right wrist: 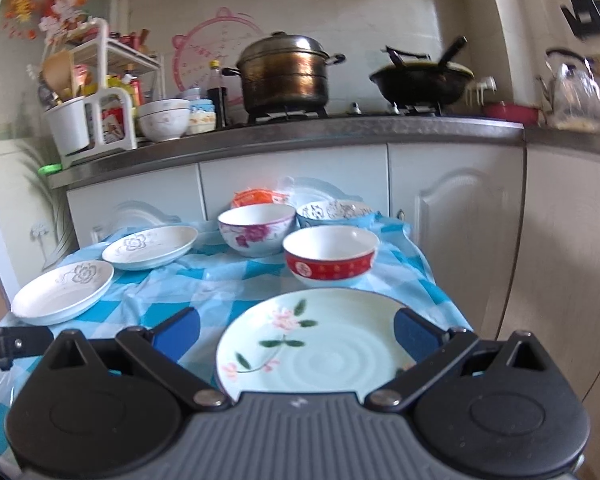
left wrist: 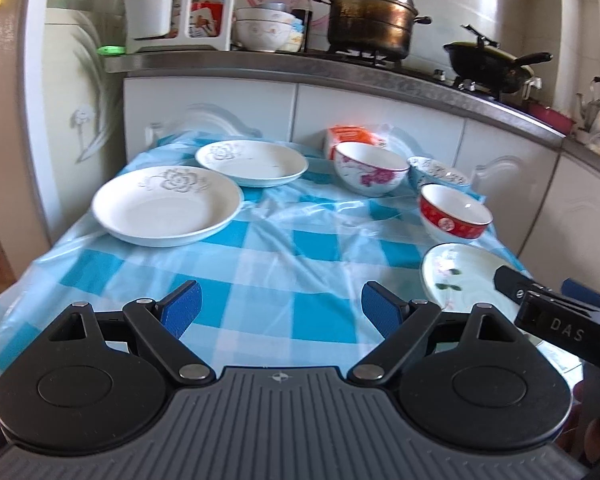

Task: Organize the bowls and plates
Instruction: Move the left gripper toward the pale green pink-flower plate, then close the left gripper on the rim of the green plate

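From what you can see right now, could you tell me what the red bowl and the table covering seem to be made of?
The red bowl looks like glazed ceramic: a glossy white inside, with light glinting off its rim. The checked table covering seems to be thin plastic sheeting: shiny, wrinkled and partly see-through at the edges, though cloth may lie underneath.

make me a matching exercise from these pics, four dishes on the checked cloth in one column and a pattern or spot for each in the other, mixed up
Column one:
1. red bowl
2. pale green plate
3. purple-flower bowl
4. near white plate

Column two:
A. grey flower on the rim
B. between the right gripper's open jaws
C. just behind the pale green plate
D. beside the blue-patterned bowl at the back

Pairs: 1-C, 2-B, 3-D, 4-A
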`<state>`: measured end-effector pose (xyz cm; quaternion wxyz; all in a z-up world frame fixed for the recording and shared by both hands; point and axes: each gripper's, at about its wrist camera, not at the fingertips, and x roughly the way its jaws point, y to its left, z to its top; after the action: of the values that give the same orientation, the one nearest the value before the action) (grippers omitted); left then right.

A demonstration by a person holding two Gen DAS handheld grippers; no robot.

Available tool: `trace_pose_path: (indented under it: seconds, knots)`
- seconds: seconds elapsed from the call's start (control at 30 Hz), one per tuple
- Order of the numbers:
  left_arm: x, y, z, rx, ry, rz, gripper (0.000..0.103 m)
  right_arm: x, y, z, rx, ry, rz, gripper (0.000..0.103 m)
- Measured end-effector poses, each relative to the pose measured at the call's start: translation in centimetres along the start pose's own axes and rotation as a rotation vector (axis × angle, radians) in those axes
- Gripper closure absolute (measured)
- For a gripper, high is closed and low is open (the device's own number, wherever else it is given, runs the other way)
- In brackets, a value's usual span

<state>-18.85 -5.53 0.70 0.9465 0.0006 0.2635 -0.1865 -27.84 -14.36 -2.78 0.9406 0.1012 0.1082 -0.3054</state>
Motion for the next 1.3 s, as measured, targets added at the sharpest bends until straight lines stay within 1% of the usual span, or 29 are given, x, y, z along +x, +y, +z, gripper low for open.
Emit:
trace_pose_path:
  seconds: [0.1, 0.2, 0.37, 0.5, 0.67, 0.77, 0.87, 0.93, 1.0, 1.07, 1.13, 1.17, 1.23, 1.3]
  knots:
    - [0.5, -0.4, 0.0, -0.020, 0.006, -0.062, 0.000, 0.4, -1.5, 0.1, 0.069, 0.022, 0.009, 0.001]
    - [0.9, -1.1, -0.3, -0.012, 0.006, -0.102, 0.000, 0.8, -2.9, 0.2, 0.136, 0.043, 0.002, 0.001]
    - [1.6, -2.1, -0.5, 0.000, 0.020, -0.155, 0.000, 1.1, -4.2, 0.2, 0.161, 0.044, 0.006, 0.001]
    - [2.6, -3.1, -0.5, -0.003, 0.033, -0.215, 0.000, 1.6, -5.3, 0.4, 0.210, 0.036, 0.024, 0.001]
    - [4.5, -4.0, -0.4, -0.038, 0.067, -0.287, 0.000, 2.7, -7.1, 0.3, 0.291, 0.054, 0.022, 0.001]
    - [5.7, -4.6, -0.3, -0.062, 0.081, -0.319, 0.000, 3.1, -7.9, 0.3, 0.307, 0.045, 0.031, 0.001]
    - [6.8, -5.3, -0.5, -0.080, 0.099, -0.349, 0.005, 3.6, -8.5, 0.3, 0.323, 0.046, 0.055, 0.001]
    - [7.7, -5.8, -0.6, -0.096, 0.118, -0.371, 0.011, 4.0, -9.0, 0.2, 0.345, 0.057, 0.076, 0.001]
    - [8.5, -6.4, -0.6, -0.103, 0.130, -0.385, 0.014, 4.4, -9.3, 0.2, 0.355, 0.063, 0.088, 0.001]
    - [9.2, -6.9, -0.7, -0.103, 0.134, -0.395, 0.019, 4.8, -9.7, 0.2, 0.360, 0.068, 0.091, 0.002]
    - [9.8, -7.2, -0.6, -0.106, 0.139, -0.405, 0.029, 5.2, -10.1, 0.0, 0.374, 0.080, 0.100, 0.003]
    - [10.0, -7.4, -0.6, -0.109, 0.141, -0.409, 0.031, 5.3, -10.3, -0.1, 0.383, 0.088, 0.105, 0.005]
    - [10.5, -7.6, -0.6, -0.114, 0.143, -0.417, 0.038, 5.7, -10.6, -0.2, 0.399, 0.102, 0.110, 0.005]
    - [11.0, -7.8, -0.5, -0.118, 0.146, -0.423, 0.039, 6.1, -10.9, -0.3, 0.412, 0.112, 0.116, 0.005]
